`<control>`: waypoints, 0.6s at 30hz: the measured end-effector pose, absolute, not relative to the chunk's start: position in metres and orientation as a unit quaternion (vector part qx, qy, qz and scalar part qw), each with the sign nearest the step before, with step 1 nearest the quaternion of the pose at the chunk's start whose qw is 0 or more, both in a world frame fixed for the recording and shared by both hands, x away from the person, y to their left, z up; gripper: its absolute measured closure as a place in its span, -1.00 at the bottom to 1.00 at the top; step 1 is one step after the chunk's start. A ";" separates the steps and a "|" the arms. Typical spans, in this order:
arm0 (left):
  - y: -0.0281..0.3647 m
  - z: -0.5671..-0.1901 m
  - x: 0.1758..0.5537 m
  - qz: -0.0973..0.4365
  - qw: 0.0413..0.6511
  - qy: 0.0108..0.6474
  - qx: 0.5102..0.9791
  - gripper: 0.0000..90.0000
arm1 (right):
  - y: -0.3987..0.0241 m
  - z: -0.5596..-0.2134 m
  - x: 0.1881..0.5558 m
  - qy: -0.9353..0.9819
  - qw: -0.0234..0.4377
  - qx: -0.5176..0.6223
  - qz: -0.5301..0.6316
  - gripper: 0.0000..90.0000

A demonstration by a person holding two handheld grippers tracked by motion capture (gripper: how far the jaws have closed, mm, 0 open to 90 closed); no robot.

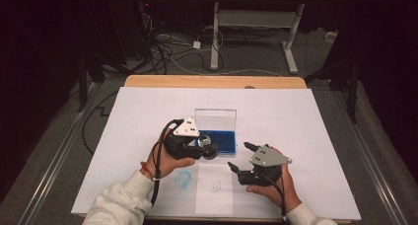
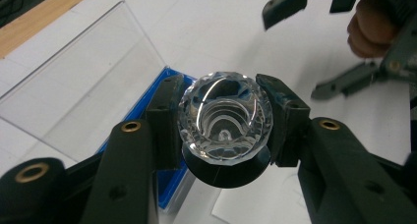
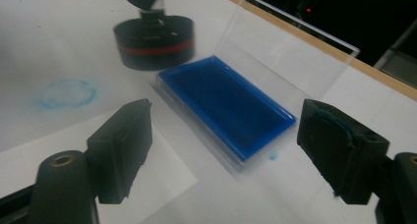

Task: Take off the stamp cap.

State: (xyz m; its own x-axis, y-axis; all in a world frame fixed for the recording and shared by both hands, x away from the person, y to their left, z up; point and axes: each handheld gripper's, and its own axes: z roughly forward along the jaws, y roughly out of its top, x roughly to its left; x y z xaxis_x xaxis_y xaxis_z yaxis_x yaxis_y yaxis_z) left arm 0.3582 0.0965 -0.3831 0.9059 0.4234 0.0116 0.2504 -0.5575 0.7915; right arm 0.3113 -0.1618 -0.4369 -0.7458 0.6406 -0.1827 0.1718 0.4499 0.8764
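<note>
**A:** In the middle of the table, the left gripper [image 1: 209,148] has its jaws closed tight on a faceted clear crystal knob [image 2: 225,118] that sits on top of a round black stamp [image 2: 227,171]. The left gripper view looks straight down into the crystal. In the right gripper view the stamp's black body has a red band around it, and it's a bit blurred.

**B:** Where's the stamp relative to the ink pad?

**A:** The blue ink pad [image 1: 223,141] lies in a clear case with its lid [image 1: 215,118] standing open at the 12 o'clock side. In the high view the stamp is over the pad's 9 o'clock end; can't tell if it's touching the ink.

**B:** And the other gripper?

**A:** The right gripper [image 1: 239,157] sits near the pad's 4 o'clock, jaws spread wide, nothing between them, aimed at the pad. A small white sheet [image 1: 214,188] lies at 6 o'clock from the pad with a faint blue mark on it, and a smudgy blue ring [image 1: 184,179] is just to its 9 o'clock on the white table cover [image 1: 305,136].
</note>
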 end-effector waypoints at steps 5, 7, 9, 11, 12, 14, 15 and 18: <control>0.091 -0.381 0.359 0.100 0.435 0.195 0.873 0.21 | -0.140 -0.446 0.321 0.816 0.220 0.254 0.471 -0.56; 0.091 -0.381 0.359 0.100 0.436 0.197 0.872 0.21 | -0.133 -0.449 0.324 0.817 0.209 0.257 0.471 -0.55; 0.092 -0.381 0.359 0.102 0.438 0.196 0.871 0.21 | -0.127 -0.451 0.326 0.819 0.199 0.256 0.474 -0.55; 0.092 -0.381 0.358 0.102 0.441 0.196 0.870 0.21 | -0.121 -0.453 0.328 0.819 0.203 0.257 0.472 -0.52; 0.092 -0.381 0.358 0.102 0.441 0.196 0.870 0.21 | -0.118 -0.453 0.329 0.819 0.200 0.258 0.472 -0.50; 0.091 -0.381 0.357 0.101 0.441 0.192 0.871 0.21 | -0.113 -0.454 0.331 0.818 0.194 0.259 0.476 -0.48; 0.091 -0.381 0.357 0.101 0.441 0.192 0.871 0.21 | -0.111 -0.454 0.331 0.816 0.197 0.256 0.479 -0.43; 0.090 -0.381 0.355 0.098 0.443 0.189 0.871 0.21 | -0.106 -0.453 0.334 0.819 0.188 0.244 0.484 -0.39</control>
